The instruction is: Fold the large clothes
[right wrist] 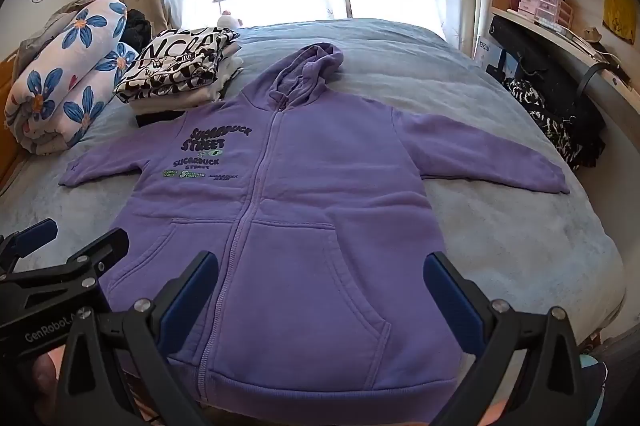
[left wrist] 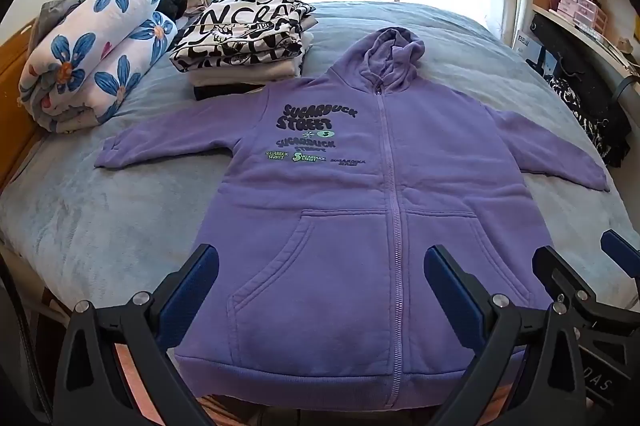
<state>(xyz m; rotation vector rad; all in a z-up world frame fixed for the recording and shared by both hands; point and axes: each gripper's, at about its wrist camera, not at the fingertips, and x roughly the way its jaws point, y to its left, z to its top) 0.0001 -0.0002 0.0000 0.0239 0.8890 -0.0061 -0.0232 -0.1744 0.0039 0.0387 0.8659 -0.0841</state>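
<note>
Purple zip hoodie (left wrist: 360, 194) lay flat, front up, mid-frame on the bed (left wrist: 80, 218), sleeves spread. Left gripper (left wrist: 320, 290) and right gripper (right wrist: 320, 290) hovered over the hem, jaws fully spread, empty. Judgement: best pinch one sleeve cuff, fold across the zipper, keeping the fabric smooth.

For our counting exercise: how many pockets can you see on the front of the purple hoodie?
2. One pocket lies on the picture's left of the zip, the other pocket on its right, both low on the purple hoodie. Pockets elsewhere, if any, would be hidden.
</note>
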